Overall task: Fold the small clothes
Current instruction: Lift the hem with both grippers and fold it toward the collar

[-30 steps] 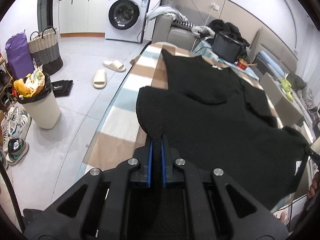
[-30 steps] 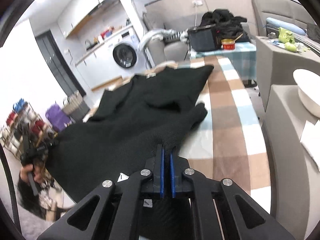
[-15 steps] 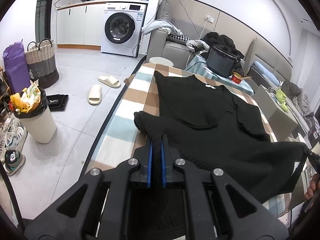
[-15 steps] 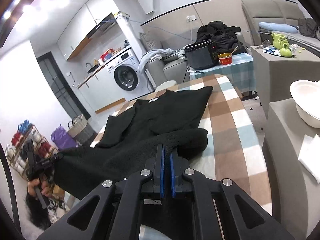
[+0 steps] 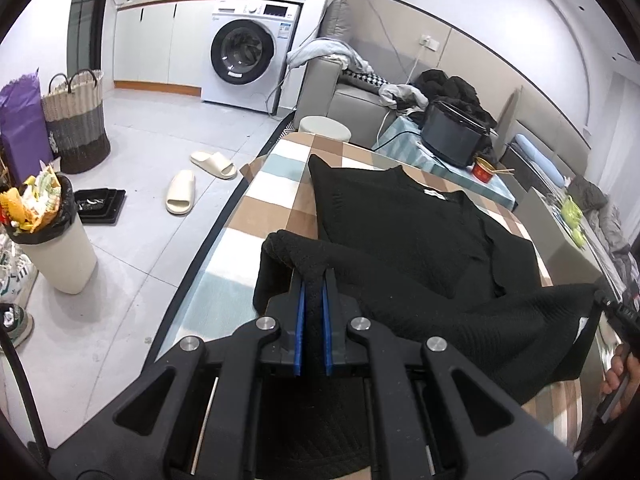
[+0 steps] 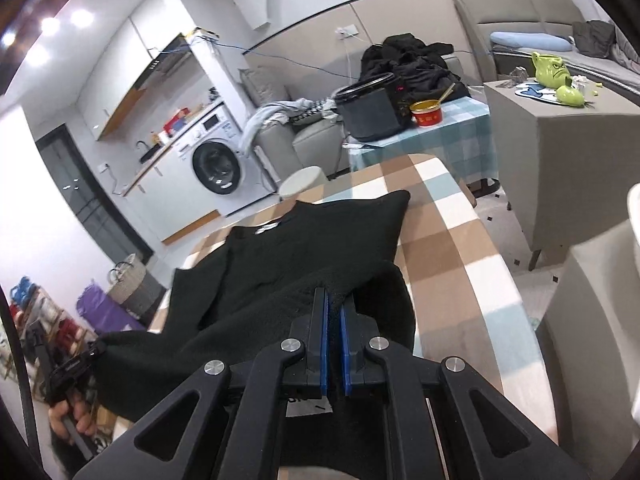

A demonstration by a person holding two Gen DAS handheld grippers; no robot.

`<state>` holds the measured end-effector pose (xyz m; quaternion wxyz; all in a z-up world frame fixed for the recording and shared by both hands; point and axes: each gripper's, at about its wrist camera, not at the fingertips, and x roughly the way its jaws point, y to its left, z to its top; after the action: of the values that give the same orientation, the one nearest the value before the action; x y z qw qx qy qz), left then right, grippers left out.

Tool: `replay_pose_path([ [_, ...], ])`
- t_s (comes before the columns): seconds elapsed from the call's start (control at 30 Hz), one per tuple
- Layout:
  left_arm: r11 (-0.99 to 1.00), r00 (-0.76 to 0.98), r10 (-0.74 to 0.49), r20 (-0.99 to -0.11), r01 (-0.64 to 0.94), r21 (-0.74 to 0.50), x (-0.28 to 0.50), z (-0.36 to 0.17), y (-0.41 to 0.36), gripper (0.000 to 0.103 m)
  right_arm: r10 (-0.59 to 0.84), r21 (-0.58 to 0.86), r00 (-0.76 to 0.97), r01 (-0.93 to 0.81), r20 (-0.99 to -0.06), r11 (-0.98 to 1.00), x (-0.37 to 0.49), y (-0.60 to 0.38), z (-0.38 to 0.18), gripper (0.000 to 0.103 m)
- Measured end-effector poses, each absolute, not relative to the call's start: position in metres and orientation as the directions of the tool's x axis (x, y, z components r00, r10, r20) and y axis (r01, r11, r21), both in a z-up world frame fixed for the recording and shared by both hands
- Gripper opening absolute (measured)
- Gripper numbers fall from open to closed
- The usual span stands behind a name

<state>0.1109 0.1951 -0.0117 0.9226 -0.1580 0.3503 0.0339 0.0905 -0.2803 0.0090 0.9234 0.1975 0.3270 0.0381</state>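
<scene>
Holding the black sweater (image 5: 400, 240) by its hem, my left claw (image 5: 313, 292) and right claw (image 6: 333, 312) each clenched on a corner, collar end lying on the bench (image 5: 256, 216). I reckon thick knit could slip out, skewing the fold.

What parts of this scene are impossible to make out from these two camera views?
- Near hem of the black sweater: hidden in both views behind the left gripper and right gripper, each pinching it.
- White bowl: cut off by the right-wrist view's edge.
- Neck label: print too small to read.
- Person: only hands at the frame edges.
</scene>
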Motion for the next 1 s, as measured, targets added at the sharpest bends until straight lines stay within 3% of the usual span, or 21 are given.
replay_pose_path([
  [0.13, 0.942, 0.723, -0.036, -0.69, -0.207, -0.266, 0.146, -0.036, 0.198, 0.005, 0.162, 0.351, 0.743, 0.104, -0.649, 0.93, 0.127, -0.282, -0.013, 0.005],
  [0.2, 0.941, 0.695, -0.022, -0.719, -0.229, -0.251, 0.16, -0.053, 0.199, 0.006, 0.148, 0.335, 0.711, 0.13, -0.687, 0.933, 0.141, -0.285, -0.027, 0.012],
  [0.23, 0.939, 0.673, -0.022, -0.739, -0.241, -0.247, 0.166, -0.062, 0.199, 0.009, 0.142, 0.329, 0.695, 0.143, -0.705, 0.934, 0.145, -0.287, -0.032, 0.023],
  [0.3, 0.938, 0.646, -0.015, -0.763, -0.255, -0.235, 0.173, -0.074, 0.2, 0.026, 0.155, 0.336, 0.665, 0.152, -0.73, 0.929, 0.147, -0.292, -0.041, 0.042],
  [0.33, 0.937, 0.64, -0.01, -0.769, -0.262, -0.23, 0.173, -0.08, 0.201, 0.045, 0.167, 0.345, 0.655, 0.151, -0.737, 0.927, 0.145, -0.295, -0.045, 0.054],
  [0.37, 0.935, 0.639, -0.006, -0.77, -0.269, -0.231, 0.175, -0.085, 0.202, 0.055, 0.173, 0.346, 0.648, 0.149, -0.742, 0.926, 0.143, -0.296, -0.048, 0.061],
  [0.4, 0.934, 0.639, -0.009, -0.769, -0.269, -0.234, 0.175, -0.09, 0.203, 0.056, 0.178, 0.345, 0.642, 0.143, -0.745, 0.928, 0.141, -0.296, -0.051, 0.062],
  [0.6, 0.942, 0.611, -0.044, -0.79, -0.238, -0.236, 0.197, -0.115, 0.19, 0.055, 0.194, 0.263, 0.58, 0.037, -0.791, 0.964, 0.146, -0.273, -0.068, 0.062],
  [0.7, 0.948, 0.619, -0.067, -0.783, -0.206, -0.244, 0.205, -0.121, 0.183, 0.034, 0.182, 0.216, 0.58, -0.012, -0.794, 0.976, 0.149, -0.258, -0.07, 0.055],
  [0.73, 0.953, 0.618, -0.07, -0.783, -0.19, -0.235, 0.207, -0.122, 0.179, 0.026, 0.182, 0.206, 0.574, -0.024, -0.798, 0.978, 0.151, -0.254, -0.072, 0.049],
  [0.77, 0.959, 0.615, -0.066, -0.786, -0.179, -0.22, 0.21, -0.121, 0.176, 0.023, 0.185, 0.203, 0.566, -0.032, -0.803, 0.979, 0.153, -0.252, -0.074, 0.042],
  [0.87, 0.97, 0.611, -0.054, -0.789, -0.155, -0.187, 0.212, -0.122, 0.163, 0.018, 0.18, 0.186, 0.548, -0.044, -0.817, 0.982, 0.157, -0.246, -0.079, 0.036],
  [1.0, 0.969, 0.615, -0.064, -0.786, -0.15, -0.197, 0.205, -0.123, 0.159, 0.018, 0.179, 0.175, 0.534, -0.059, -0.826, 0.983, 0.154, -0.241, -0.079, 0.033],
])
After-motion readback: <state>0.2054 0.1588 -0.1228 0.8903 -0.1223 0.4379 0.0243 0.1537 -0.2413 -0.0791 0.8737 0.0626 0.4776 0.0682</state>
